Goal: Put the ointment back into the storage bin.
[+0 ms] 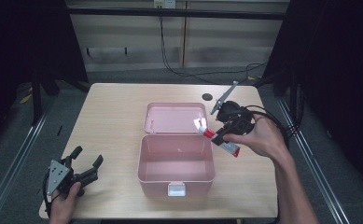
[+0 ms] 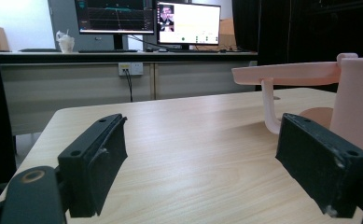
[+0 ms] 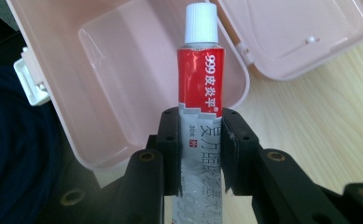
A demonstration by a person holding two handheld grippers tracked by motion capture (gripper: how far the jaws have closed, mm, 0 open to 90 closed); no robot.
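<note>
On the table (image 1: 114,116) there is 1 pink box (image 1: 176,163), lid thrown back flat behind it, with 1 white latch (image 1: 177,188) on its front wall. 2 hand-held grippers are in play, 1 in each of the person's hands.

The right gripper (image 1: 219,136) is up over the box's right rim, clamped on 1 ointment tube (image 1: 216,138). In the right gripper view the 2 black jaws press against the tube's (image 3: 200,116) grey lower half from either side, its red band and 1 white cap (image 3: 200,23) sticking out past the pads toward the open box (image 3: 123,84). The tube hangs in the air, cap end above the seam between the box and its lid, crimped tail end pointing back over the table toward the person's hand.

The left gripper (image 1: 87,160) rests low at the near left corner of the table, well apart from the box. Its 2 jaws stand wide apart with only bare tabletop (image 2: 184,140) between them. In the left gripper view, 2 monitors (image 2: 151,21) sit on a desk beyond.
</note>
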